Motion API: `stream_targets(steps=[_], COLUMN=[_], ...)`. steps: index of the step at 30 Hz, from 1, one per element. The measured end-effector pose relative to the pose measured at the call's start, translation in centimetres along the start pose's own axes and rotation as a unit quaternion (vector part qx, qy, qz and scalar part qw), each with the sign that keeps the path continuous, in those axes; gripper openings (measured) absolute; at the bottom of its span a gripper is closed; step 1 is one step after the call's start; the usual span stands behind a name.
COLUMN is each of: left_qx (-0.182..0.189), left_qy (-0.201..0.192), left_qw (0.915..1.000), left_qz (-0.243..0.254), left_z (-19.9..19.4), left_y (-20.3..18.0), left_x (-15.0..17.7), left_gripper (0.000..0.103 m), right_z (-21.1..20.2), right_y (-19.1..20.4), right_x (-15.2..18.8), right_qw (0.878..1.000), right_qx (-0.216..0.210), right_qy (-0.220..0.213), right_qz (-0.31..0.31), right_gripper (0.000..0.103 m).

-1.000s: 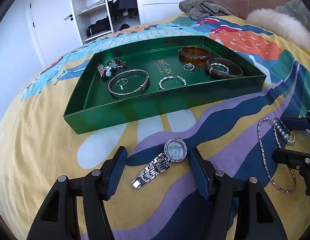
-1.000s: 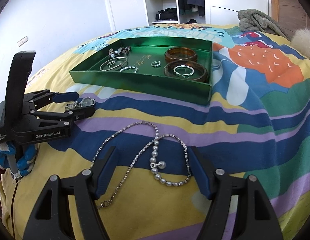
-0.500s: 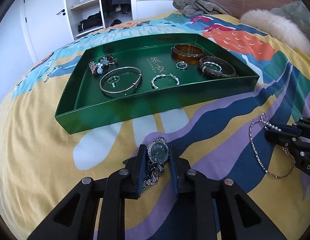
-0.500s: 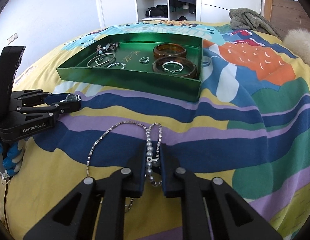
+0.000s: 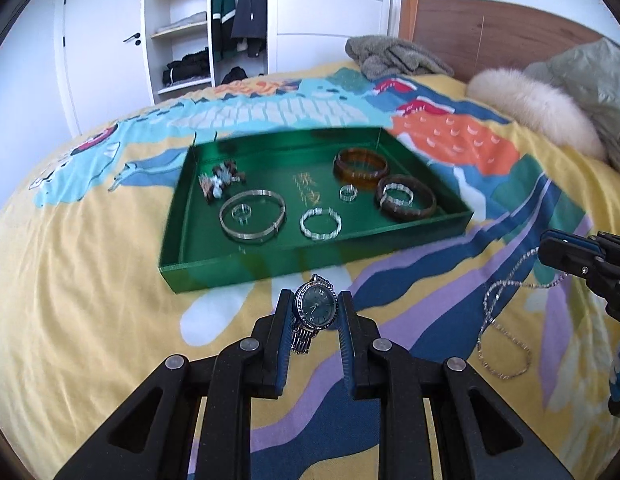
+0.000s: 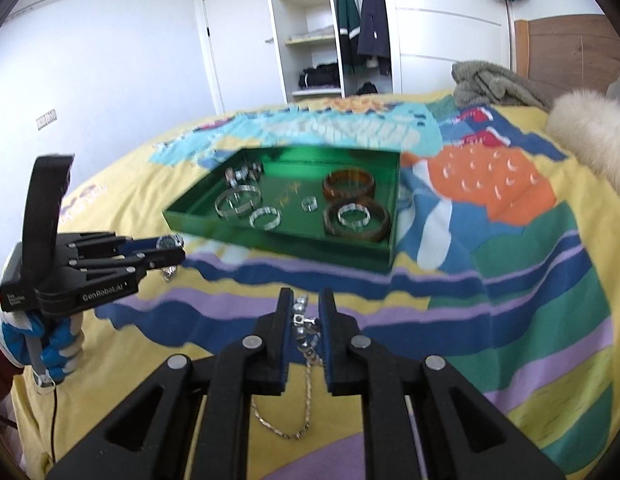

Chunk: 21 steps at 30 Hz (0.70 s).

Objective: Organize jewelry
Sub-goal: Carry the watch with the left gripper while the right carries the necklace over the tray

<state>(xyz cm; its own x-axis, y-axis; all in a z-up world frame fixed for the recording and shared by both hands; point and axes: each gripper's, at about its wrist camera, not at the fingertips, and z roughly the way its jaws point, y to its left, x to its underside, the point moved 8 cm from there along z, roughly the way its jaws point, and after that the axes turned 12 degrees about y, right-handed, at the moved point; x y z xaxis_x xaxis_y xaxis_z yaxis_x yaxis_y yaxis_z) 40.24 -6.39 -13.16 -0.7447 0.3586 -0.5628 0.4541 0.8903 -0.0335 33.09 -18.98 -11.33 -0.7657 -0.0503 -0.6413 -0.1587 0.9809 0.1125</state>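
Observation:
My left gripper (image 5: 314, 310) is shut on a silver watch (image 5: 315, 307) with a teal dial and holds it above the bedspread, in front of the green tray (image 5: 214, 272). My right gripper (image 6: 304, 312) is shut on a pearl and silver chain necklace (image 6: 302, 322); the chain hangs down below the fingers. The necklace also shows at the right of the left wrist view (image 5: 505, 292), under the right gripper (image 5: 569, 256). The tray (image 6: 270, 242) holds bangles, rings and a beaded piece. The left gripper (image 6: 166, 250) with the watch (image 6: 168, 242) shows at the left of the right wrist view.
A colourful bedspread (image 5: 90, 300) covers the bed. A grey garment (image 5: 393, 56), a fur cushion (image 5: 533, 108) and the wooden headboard (image 5: 489, 36) lie beyond the tray. An open wardrobe (image 6: 333, 32) stands at the back wall.
Both grippers have lifted off the bed with their items and moved toward the tray. The watch and the necklace now hang clear of the bedspread.

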Motion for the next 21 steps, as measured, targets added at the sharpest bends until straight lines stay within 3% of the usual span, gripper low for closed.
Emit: stream_targets(steps=[13,21], left_qx=[0.018,0.010], left_qy=[-0.053,-0.038], left_qw=[0.9984,0.9982], left_qz=[-0.004,-0.046], left_z=[-5.6,-3.6], left_y=[0.2,2.1], left_x=[-8.0,-14.2], left_gripper=[0.021,0.021], right_z=[-5.9,-7.2], right_y=[3.0,3.6], right_x=[-10.0,-18.7], right_qw=[0.996,0.988], right_qx=[-0.001,0.031], right_qy=[-0.083,-0.150], right_qz=[-0.034,-0.033], right_gripper=[0.011,0.011])
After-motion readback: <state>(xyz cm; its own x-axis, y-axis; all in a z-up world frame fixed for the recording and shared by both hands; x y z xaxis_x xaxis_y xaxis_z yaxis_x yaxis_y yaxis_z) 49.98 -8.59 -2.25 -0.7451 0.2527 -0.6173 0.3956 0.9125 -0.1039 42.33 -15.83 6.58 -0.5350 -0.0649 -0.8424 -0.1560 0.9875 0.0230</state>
